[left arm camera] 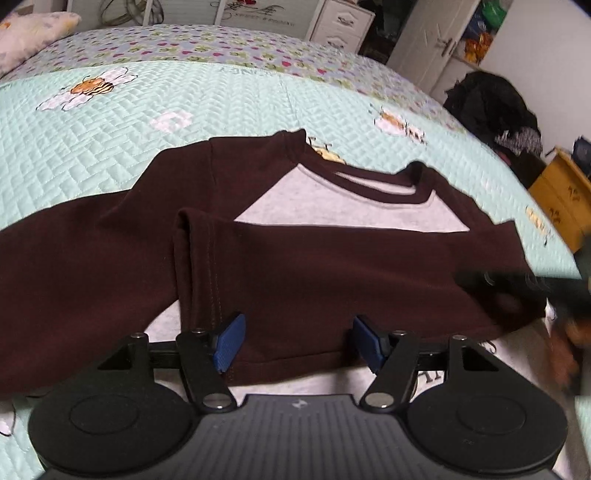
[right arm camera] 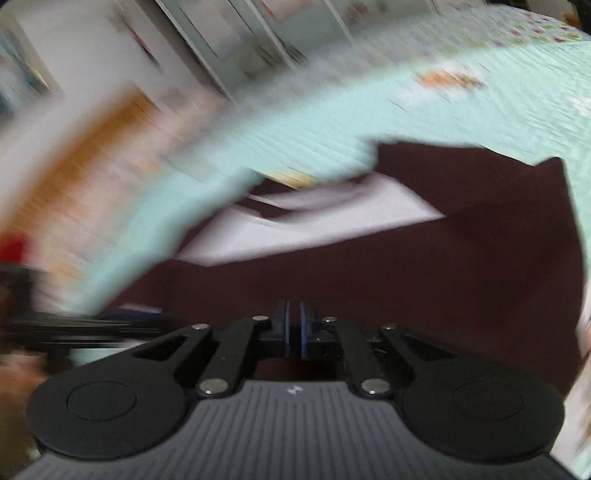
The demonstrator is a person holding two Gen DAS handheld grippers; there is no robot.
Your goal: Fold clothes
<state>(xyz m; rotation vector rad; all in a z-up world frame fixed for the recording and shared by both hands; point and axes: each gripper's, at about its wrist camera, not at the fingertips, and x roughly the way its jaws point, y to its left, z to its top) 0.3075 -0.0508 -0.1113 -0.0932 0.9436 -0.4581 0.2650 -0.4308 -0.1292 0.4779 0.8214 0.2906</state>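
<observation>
Shirt (left arm camera: 332,266), dark maroon with a grey chest panel, lies flat on the bed (left arm camera: 221,96), its neckline toward the top of the left wrist frame and one sleeve folded across the body, running left to right through the middle of the frame. That sleeve is the long axis to watch: it lies crosswise to the left claw (left arm camera: 297,341), which sits low centre in the frame with its blue pads spread apart over the sleeve's lower hem, released, cloth between them but not pinched. The second sleeve trails off to the left edge of the frame, so the left claw looks the nearer one for it. The right claw (right arm camera: 293,330) is clenched, pads together with nothing seen between them; its own view is heavily blurred, with the shirt filling the lower right. In the left wrist view it is only a dark smear at the right edge, over the shirt's side. The bed wears a mint quilted cover with bee and flower prints. Behind it stand white cupboards (left arm camera: 340,22), a dark heap of clothes (left arm camera: 491,107) and a yellow cabinet (left arm camera: 565,195) at the right
</observation>
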